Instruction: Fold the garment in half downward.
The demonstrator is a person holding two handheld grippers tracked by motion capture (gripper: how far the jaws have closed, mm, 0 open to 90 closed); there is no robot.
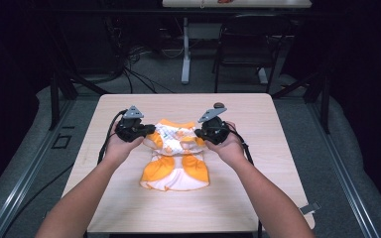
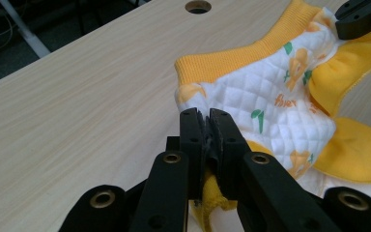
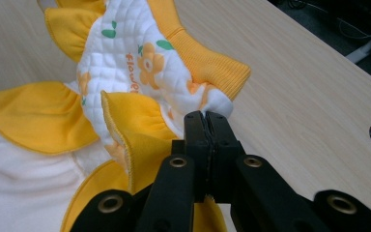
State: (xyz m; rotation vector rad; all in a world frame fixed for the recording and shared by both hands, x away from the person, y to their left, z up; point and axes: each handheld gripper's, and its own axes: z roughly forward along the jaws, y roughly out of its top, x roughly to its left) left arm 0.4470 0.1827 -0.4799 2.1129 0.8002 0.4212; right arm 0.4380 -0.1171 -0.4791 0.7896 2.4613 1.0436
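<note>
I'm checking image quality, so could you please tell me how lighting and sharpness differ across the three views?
High view: soft, dark surroundings, the light wooden table evenly lit. Left gripper view: the quilted white-and-yellow baby garment is crisp. Right gripper view: sharp too, no glare.

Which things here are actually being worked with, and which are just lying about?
In use:
small orange and white garment
left gripper, shut on its edge
right gripper, shut on the other edge
wooden table it lies on

Just about:
black chair
floor cables
</note>
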